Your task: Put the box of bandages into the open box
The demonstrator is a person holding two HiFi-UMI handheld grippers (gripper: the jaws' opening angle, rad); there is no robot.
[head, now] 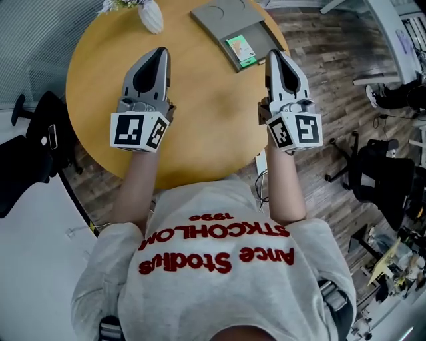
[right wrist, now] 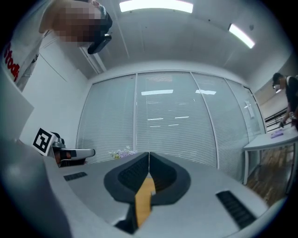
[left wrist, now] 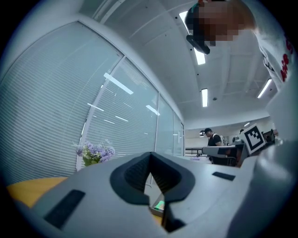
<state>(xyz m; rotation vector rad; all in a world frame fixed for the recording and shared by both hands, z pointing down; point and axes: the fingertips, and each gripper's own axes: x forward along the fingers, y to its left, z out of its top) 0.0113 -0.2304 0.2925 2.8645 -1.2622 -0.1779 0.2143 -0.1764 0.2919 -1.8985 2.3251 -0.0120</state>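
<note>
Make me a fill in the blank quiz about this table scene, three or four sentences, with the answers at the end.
The small green box of bandages lies ___ the flat grey open box.
The left tongs and right tongs both have their jaws ___, holding nothing.
The white ribbed vase stands nearer the ___ tongs.
The yellow wooden table is ___ in shape.
Missing words: inside; shut; left; round.

The vase (head: 152,14) is cut off by the top edge of the head view. Print on the bandage box (head: 240,48) is too small to read; the left gripper view shows only a green sliver of it.
</note>
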